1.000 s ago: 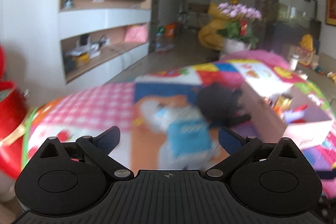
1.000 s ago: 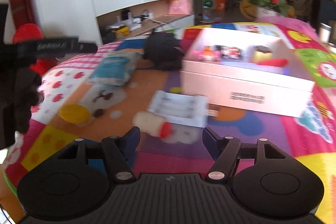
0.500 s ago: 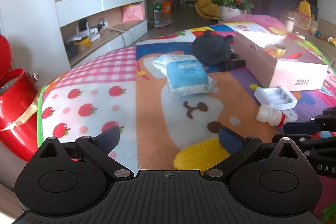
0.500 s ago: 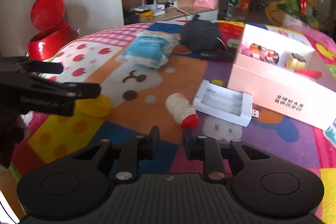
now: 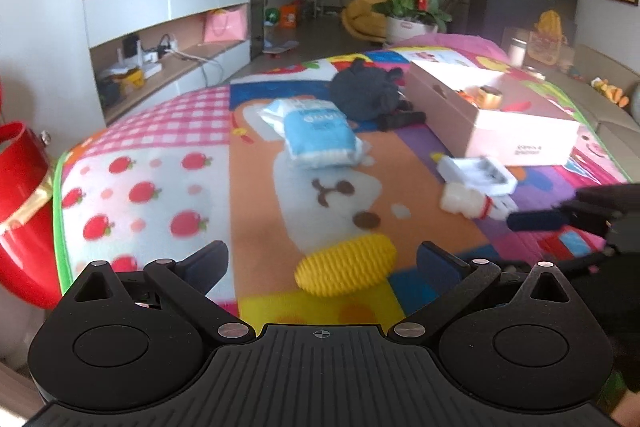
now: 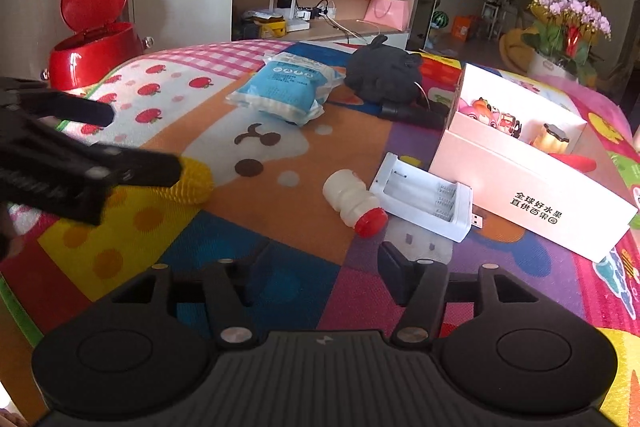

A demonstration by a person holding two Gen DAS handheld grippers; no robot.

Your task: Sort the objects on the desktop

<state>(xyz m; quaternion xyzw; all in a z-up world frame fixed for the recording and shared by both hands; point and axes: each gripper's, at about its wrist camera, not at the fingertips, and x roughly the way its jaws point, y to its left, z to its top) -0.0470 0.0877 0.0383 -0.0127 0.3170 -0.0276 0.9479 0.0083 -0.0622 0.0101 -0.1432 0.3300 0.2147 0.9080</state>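
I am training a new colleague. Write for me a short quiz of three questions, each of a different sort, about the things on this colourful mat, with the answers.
1. True or false: the small white bottle with a red cap stands upright.
2. Which thing lies nearest in front of the left gripper? A) the yellow knitted corn toy B) the blue and white tissue pack C) the dark plush toy
3. Fill in: the white battery charger lies between the bottle and the open white cardboard ____.

Key: 1. False, it lies on its side. 2. A. 3. box.
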